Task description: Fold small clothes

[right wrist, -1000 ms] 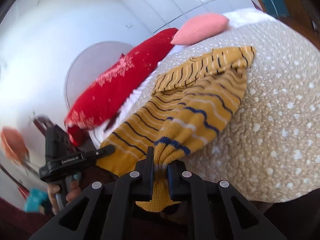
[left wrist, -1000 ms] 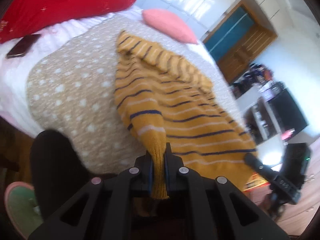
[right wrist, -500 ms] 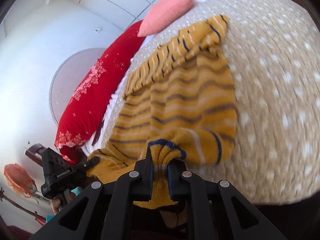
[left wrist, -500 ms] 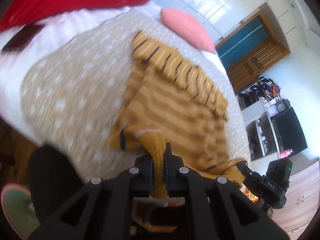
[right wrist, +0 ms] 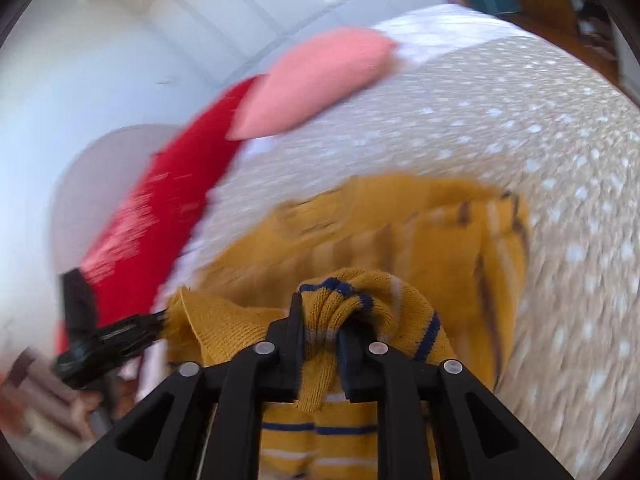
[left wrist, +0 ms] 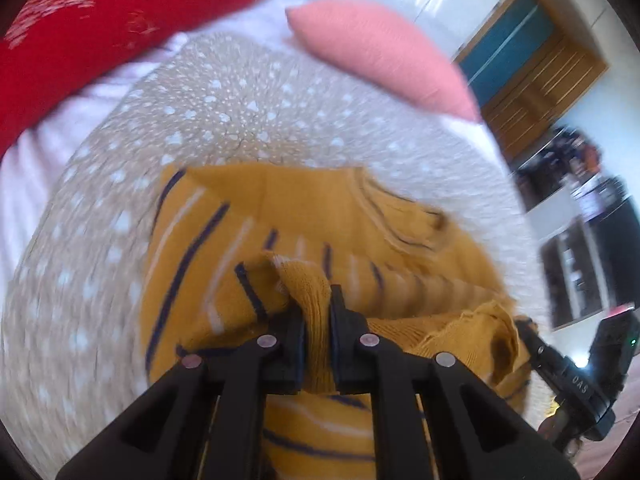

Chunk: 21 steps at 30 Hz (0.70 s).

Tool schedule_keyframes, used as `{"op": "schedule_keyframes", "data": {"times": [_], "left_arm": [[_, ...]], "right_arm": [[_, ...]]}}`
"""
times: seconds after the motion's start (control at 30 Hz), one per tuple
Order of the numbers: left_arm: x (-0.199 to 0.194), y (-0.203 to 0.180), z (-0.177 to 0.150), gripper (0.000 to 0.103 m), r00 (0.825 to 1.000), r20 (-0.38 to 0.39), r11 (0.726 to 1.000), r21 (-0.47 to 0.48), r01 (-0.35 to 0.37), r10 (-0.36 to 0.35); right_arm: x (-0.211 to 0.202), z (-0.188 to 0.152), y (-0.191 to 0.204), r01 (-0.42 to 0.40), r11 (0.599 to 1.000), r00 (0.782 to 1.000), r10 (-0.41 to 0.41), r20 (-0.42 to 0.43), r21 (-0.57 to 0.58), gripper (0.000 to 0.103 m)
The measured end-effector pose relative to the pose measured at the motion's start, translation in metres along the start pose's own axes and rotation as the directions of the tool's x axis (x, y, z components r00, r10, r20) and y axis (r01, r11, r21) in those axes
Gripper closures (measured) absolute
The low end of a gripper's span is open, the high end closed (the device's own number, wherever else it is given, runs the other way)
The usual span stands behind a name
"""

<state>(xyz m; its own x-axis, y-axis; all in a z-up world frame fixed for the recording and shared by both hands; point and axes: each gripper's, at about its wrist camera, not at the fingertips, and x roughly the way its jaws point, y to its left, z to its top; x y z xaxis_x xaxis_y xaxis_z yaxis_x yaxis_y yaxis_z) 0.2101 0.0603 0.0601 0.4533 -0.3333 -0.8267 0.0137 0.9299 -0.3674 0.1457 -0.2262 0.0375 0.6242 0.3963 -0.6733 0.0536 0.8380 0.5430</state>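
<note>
sweater [left wrist: 280,216] centre frame, on blanket [left wrist: 224,112] | pillows: long pillow [left wrist: 112,20] upper left, small pillow [left wrist: 376,48] upper right

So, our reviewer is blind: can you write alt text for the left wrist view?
The left tool pinches a bunched fold of a mustard striped sweater over a beige spotted blanket; a pink pillow lies beyond.

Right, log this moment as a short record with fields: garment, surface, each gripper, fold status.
garment: mustard striped sweater, bunched, partly doubled over itself
surface: beige dotted blanket on a bed
nearby: red pillow and pink pillow at the far end
left gripper: shut on a sweater edge
right gripper: jaws just opening, knit still pinched between them
fold status: bottom edge carried up toward the collar, not yet laid down
</note>
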Motion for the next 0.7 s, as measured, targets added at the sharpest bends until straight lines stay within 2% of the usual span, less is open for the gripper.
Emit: {"op": "schedule_keyframes", "data": {"times": [0.07, 0.13, 0.17, 0.2, 0.23, 0.27, 0.3, 0.33, 0.37, 0.43, 0.5, 0.57, 0.7], "left_arm": [[0.014, 0.004, 0.016, 0.09, 1.0, -0.017, 0.999, -0.032, -0.012, 0.011], [0.015, 0.01, 0.026, 0.087, 1.0, -0.013, 0.997, -0.078, 0.026, -0.027], [0.013, 0.012, 0.03, 0.081, 0.999, -0.011, 0.995, -0.089, 0.045, -0.047], [0.009, 0.013, 0.034, 0.075, 0.998, -0.008, 0.993, -0.097, 0.065, -0.066], [0.002, 0.016, 0.039, 0.061, 0.995, 0.011, 0.989, -0.111, 0.097, -0.097], [-0.006, 0.019, 0.041, 0.046, 0.993, 0.036, 0.986, -0.12, 0.113, -0.11], [-0.014, 0.022, 0.043, 0.04, 0.992, 0.066, 0.984, -0.129, 0.119, -0.111], [-0.025, 0.027, 0.045, 0.029, 0.989, 0.101, 0.982, -0.144, 0.121, -0.107], [-0.031, 0.032, 0.046, 0.026, 0.987, 0.115, 0.979, -0.156, 0.129, -0.111], [-0.039, 0.04, 0.044, 0.026, 0.986, 0.11, 0.975, -0.17, 0.146, -0.128], [-0.044, 0.042, 0.037, 0.026, 0.988, 0.101, 0.98, -0.149, 0.13, -0.116], [-0.05, 0.036, 0.02, 0.026, 0.995, 0.086, 0.996, -0.075, 0.054, -0.047], [-0.048, 0.026, -0.016, 0.026, 0.997, 0.056, 0.997, 0.062, -0.055, 0.052]], "right_arm": [[0.023, 0.013, -0.005, 0.02, 1.0, 1.0, -0.019, -0.02, 0.024, 0.082], [0.036, 0.022, -0.011, 0.001, 0.998, 1.0, 0.0, -0.025, 0.056, 0.079], [0.039, 0.028, -0.015, -0.028, 0.996, 0.999, 0.03, -0.022, 0.085, 0.073], [0.04, 0.032, -0.018, -0.062, 0.991, 0.998, 0.064, -0.014, 0.117, 0.062], [0.039, 0.037, -0.023, -0.109, 0.981, 0.994, 0.11, 0.003, 0.16, 0.055], [0.036, 0.039, -0.027, -0.143, 0.972, 0.99, 0.141, 0.025, 0.188, 0.042], [0.032, 0.04, -0.028, -0.159, 0.966, 0.987, 0.153, 0.045, 0.202, 0.035], [0.027, 0.041, -0.031, -0.174, 0.961, 0.984, 0.163, 0.07, 0.215, 0.033], [0.023, 0.041, -0.034, -0.188, 0.956, 0.981, 0.171, 0.091, 0.226, 0.03], [0.016, 0.041, -0.04, -0.2, 0.951, 0.978, 0.18, 0.103, 0.237, 0.029], [0.006, 0.039, -0.044, -0.201, 0.951, 0.978, 0.179, 0.111, 0.235, 0.029], [-0.011, 0.035, -0.043, -0.194, 0.959, 0.978, 0.173, 0.117, 0.206, 0.029], [-0.042, 0.014, -0.029, -0.123, 0.99, 0.99, 0.117, 0.082, 0.074, 0.029]]}}
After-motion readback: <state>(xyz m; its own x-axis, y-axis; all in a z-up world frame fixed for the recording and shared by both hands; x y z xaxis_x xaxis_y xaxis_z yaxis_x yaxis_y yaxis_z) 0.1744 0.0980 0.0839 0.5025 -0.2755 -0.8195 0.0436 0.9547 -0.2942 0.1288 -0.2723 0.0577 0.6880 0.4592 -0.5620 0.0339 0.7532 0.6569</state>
